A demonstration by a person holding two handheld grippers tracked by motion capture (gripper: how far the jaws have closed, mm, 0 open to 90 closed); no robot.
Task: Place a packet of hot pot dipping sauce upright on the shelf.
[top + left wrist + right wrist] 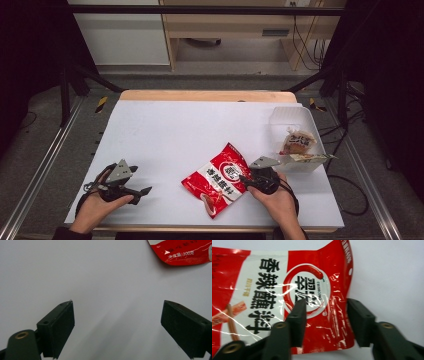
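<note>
A lab recording rig: white table inside black metal frame, loose cables behind.

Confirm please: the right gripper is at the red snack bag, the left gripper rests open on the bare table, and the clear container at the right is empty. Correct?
Not quite. The clear container is not empty: the high view shows a small packet in it. The right gripper is at the red snack bag, and the left gripper is open over bare table.

The bench lies bare across the upper left and middle of the frame. A red bag blocks the lower middle, and a clear tub stands at the right edge, with only a narrow gap between the two.
</note>
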